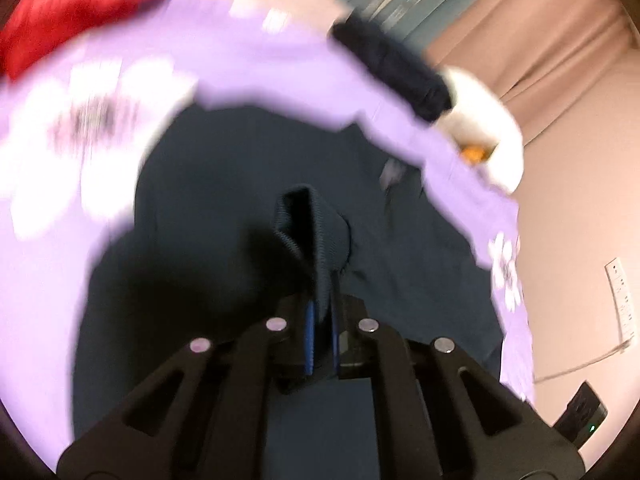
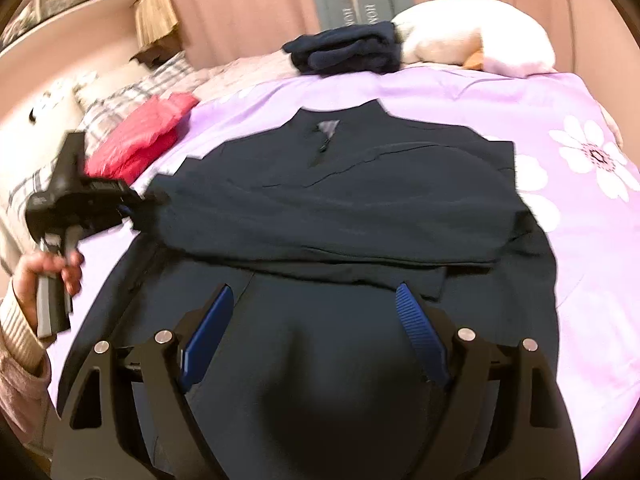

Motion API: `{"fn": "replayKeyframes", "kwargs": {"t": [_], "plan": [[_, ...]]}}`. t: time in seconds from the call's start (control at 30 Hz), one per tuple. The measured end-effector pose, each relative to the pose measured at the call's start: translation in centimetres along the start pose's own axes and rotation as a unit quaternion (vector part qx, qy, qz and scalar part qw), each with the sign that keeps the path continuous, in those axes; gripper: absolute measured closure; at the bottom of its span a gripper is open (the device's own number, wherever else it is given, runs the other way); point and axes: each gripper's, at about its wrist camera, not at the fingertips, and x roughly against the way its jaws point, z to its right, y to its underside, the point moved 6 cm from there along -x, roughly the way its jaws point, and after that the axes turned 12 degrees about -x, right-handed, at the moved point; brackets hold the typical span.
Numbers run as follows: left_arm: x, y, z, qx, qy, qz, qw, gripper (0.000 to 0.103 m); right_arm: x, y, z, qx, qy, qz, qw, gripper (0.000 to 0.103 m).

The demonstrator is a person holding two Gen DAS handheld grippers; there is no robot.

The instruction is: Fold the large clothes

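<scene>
A dark navy jacket (image 2: 352,200) is lying spread on the lilac flowered bedspread (image 2: 560,128) of a bed, collar toward the far edge, with one sleeve (image 2: 280,216) lying folded across the chest toward the bed's left side.

The left gripper (image 1: 322,300) is pinching that sleeve's ribbed cuff (image 1: 316,220) — its jaws are pressing together on the doubled knit, which is standing up just past the blue pads (image 1: 309,332). In the right wrist view the same gripper (image 2: 132,210) is showing at the jacket's left edge, held by the person's left hand (image 2: 44,276); the picture is blurred there.

The right gripper (image 2: 316,328) is hovering over the jacket's lower body near the bed's near edge, its jaws spread wide and holding nothing; the cloth is lying between and beyond them, and whether the tips are touching it cannot be told.

At the far edge, a folded dark garment (image 2: 348,52) is lying beside a white plush toy (image 2: 472,40). A red puffer jacket (image 2: 140,140) is resting at the far-left corner.
</scene>
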Motion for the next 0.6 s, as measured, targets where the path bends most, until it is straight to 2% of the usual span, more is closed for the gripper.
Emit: {"fn": "replayKeyframes", "kwargs": {"t": [0.07,0.17,0.2,0.27,0.37,0.4,0.43,0.5,0.53,0.6], "plan": [[0.9,-2.9,0.9,-0.026,-0.008,0.027,0.9992,0.097,0.3,-0.6,0.5,-0.013,-0.004,0.01,1.0,0.02],[0.5,-4.4,0.2,-0.028,-0.023,0.024,0.999,0.098,0.4,-1.2,1.2,-0.025,-0.004,0.017,1.0,0.02],[0.0,-4.2,-0.3,-0.03,-0.026,0.01,0.9992,0.097,0.3,-1.3,1.4,-0.027,-0.002,0.015,1.0,0.02],[-2.2,-2.5,-2.2,-0.039,-0.055,-0.041,0.9969,0.095,0.1,-1.2,1.8,-0.028,0.001,0.011,1.0,0.02],[-4.3,0.5,-5.3,-0.041,-0.103,-0.091,0.9896,0.085,-0.5,-1.5,2.7,-0.031,0.012,0.001,0.999,0.02],[-4.5,1.4,-6.5,-0.036,-0.116,-0.103,0.9873,0.078,-0.6,-1.7,2.9,-0.034,0.014,0.0,0.999,0.02],[-4.7,2.3,-7.6,-0.024,-0.12,-0.115,0.9858,0.064,-0.7,-2.1,3.2,-0.04,0.012,-0.001,0.999,0.02],[-4.5,2.8,-8.3,-0.016,-0.106,-0.116,0.9874,0.05,-0.8,-3.0,3.9,-0.053,0.007,0.0,0.999,0.02],[-3.8,2.9,-8.3,-0.028,-0.114,-0.114,0.9866,0.037,-1.0,-3.8,4.5,-0.061,0.009,0.002,0.998,0.02],[-2.7,2.4,-7.9,-0.051,-0.125,-0.1,0.9858,0.032,-1.3,-5.3,5.5,-0.074,0.017,0.008,0.997,0.02]]}}
